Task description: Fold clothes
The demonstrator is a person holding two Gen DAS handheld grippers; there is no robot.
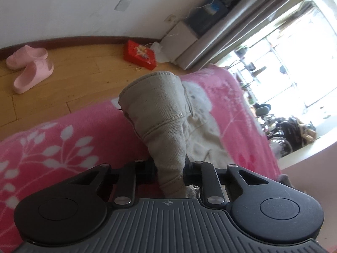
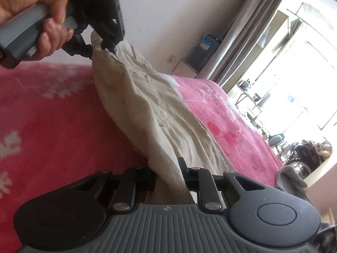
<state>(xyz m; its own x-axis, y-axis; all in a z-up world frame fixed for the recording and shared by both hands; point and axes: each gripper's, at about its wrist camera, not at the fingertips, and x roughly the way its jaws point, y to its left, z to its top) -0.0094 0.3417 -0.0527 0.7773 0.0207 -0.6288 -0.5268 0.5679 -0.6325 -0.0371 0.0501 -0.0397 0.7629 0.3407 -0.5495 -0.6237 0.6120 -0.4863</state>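
Observation:
Beige trousers [image 2: 151,105] hang stretched above a pink flowered blanket [image 2: 52,109], held at two ends. In the left wrist view my left gripper [image 1: 169,169] is shut on a bunched, stitched edge of the trousers [image 1: 160,113], which rises straight up from between the fingers. The right wrist view has my right gripper [image 2: 169,174] shut on the cloth's near edge. At the top left of that view a person's hand [image 2: 40,10] holds the left gripper [image 2: 101,44], clamped on the far corner. The lower part of the trousers rests on the blanket.
The blanket [image 1: 52,147] covers a bed. Beyond it lie a wooden floor [image 1: 73,69], pink slippers [image 1: 29,67] and a red box [image 1: 140,54] by the white wall. Grey curtains [image 2: 242,33] and a bright window [image 1: 294,52] are at the right, with a grey cloth [image 2: 292,181] near the bed's edge.

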